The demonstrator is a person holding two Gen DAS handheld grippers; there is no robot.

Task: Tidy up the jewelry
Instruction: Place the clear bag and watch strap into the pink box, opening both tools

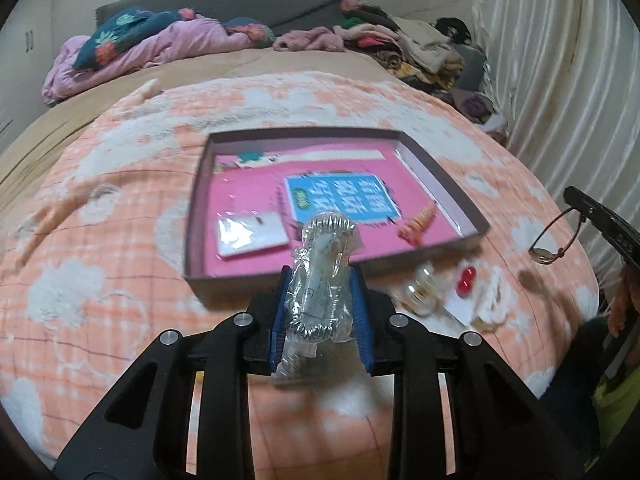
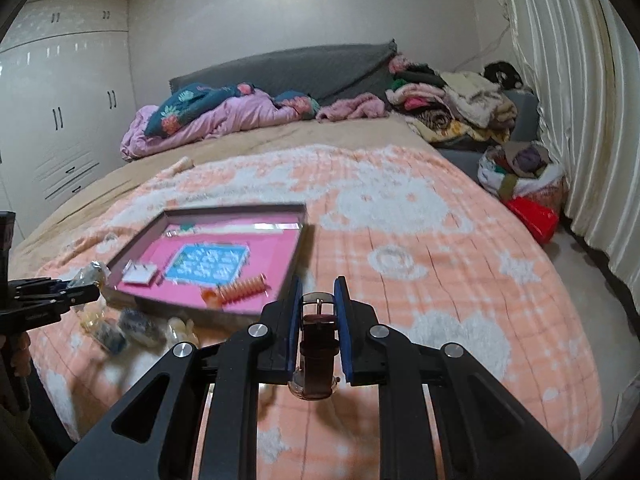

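L wrist view: L gripper (image 1: 323,300) raised over the bed (image 1: 120,240), fingers (image 1: 280,320) closed on a clear bag (image 1: 320,280) holding a silver coiled bracelet; bag stands up between the blue pads, its top in front of the near wall of the box (image 1: 444,196). Box: shallow, open, pink-lined, lying on the peach-and-white blanket (image 1: 80,320). Inside: a blue printed card at centre, a white card pack (image 1: 252,234) at near left, an orange coil (image 1: 418,224) at near right. On the blanket just right of the gripper: small bagged items (image 1: 420,292), incl. one w/ red beads (image 1: 466,278). Far right: glasses (image 1: 554,236), off the bed, frame touching a dark object at the edge.

R wrist view: R gripper (image 2: 318,320) also above the blanket, right of the box; fingers narrow, clamped on a dark-red watch (image 2: 316,344), buckle at far end, case at near end. L gripper seen at left edge w/ its bag. Far end of bed: heaped bedding, clothes. Wardrobe (image 2: 60,120) left, curtain (image 2: 560,100) right.
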